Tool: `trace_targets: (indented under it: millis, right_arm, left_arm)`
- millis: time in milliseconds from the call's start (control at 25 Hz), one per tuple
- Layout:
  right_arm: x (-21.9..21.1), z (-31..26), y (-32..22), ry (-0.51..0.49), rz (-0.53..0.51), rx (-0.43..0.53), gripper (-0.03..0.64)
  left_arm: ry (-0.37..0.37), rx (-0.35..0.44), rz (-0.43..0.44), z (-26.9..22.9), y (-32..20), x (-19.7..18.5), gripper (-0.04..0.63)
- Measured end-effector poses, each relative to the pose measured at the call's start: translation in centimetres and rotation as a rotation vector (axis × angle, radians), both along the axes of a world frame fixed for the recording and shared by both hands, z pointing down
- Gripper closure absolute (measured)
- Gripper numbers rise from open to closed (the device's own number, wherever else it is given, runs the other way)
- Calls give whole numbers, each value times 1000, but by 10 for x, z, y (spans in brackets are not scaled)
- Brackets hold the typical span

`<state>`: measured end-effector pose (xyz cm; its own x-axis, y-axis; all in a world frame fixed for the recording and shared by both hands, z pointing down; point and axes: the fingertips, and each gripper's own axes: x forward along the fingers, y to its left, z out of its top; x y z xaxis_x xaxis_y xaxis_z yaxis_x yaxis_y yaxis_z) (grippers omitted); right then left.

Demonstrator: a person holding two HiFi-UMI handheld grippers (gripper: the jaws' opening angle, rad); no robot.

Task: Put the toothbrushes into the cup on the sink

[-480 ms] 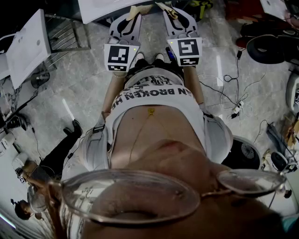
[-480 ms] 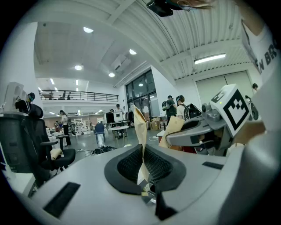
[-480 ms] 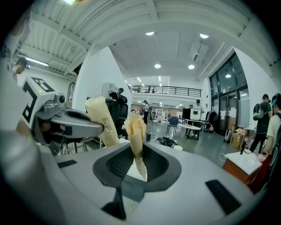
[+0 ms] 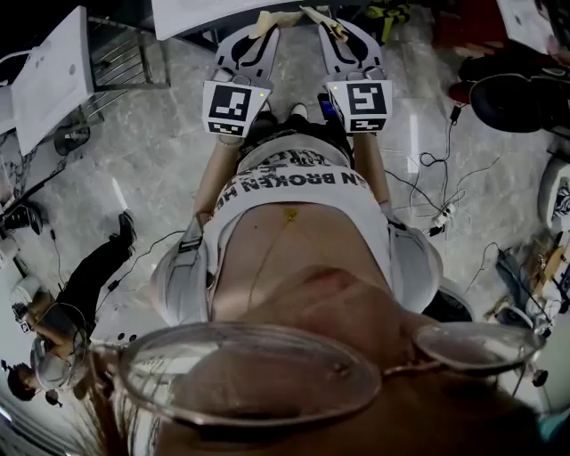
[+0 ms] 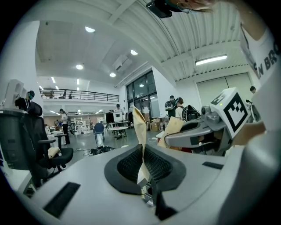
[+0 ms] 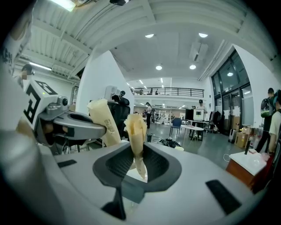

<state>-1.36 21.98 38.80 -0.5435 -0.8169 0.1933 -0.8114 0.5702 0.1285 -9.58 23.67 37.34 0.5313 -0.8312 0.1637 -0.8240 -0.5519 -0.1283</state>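
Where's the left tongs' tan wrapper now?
Pinched upright in the left tongs, the tan wrapper shows top centre in the head view, beside the right tongs.

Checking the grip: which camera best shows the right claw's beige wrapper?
Right gripper view: the beige wrapper stands centred, pinched in the right claw. Head view shows only its tip; left gripper view, its side.

Large hall, ribbed white ceiling (image 5: pixel 184 39), round ceiling lights (image 6: pixel 159 67), tall windows (image 5: pixel 142 93), balcony railing (image 6: pixel 169 91), grey marbled floor (image 4: pixel 160 160), black office chair (image 5: pixel 30 132), distant tables (image 6: pixel 193 128)
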Motion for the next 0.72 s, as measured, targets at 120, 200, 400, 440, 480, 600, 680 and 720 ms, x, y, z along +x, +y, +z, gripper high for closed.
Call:
trace_targets:
  millis: [120, 200, 400, 440, 480, 600, 680, 720]
  right_arm:
    - [1, 0, -3, 10, -23, 2, 540]
    - [-1, -1, -5, 9, -35, 3, 540]
    - [-4, -2, -16, -6, -39, 7, 540]
    - [-3, -2, -20, -5, -34, 6, 540]
    - [-3, -2, -24, -5, -30, 4, 540]
    - [-8, -1, -36, -8, -15, -7, 540]
    - [-13, -2, -45, -5, 9, -2, 540]
    - [-15, -2, -51, 0, 19, -1, 540]
  left_arm:
    - [-3, 5, -15, 0, -2, 1, 575]
    - [-4, 7, -26, 0, -3, -2, 575]
    - [36, 7, -8, 0, -14, -4, 575]
    - [40, 3, -3, 0, -19, -4, 575]
    - [36, 1, 0, 2, -23, -5, 575]
    - [22, -2, 24, 4, -38, -9, 575]
    - [20, -4, 58, 5, -50, -12, 575]
    - [17, -8, 70, 6, -56, -14, 575]
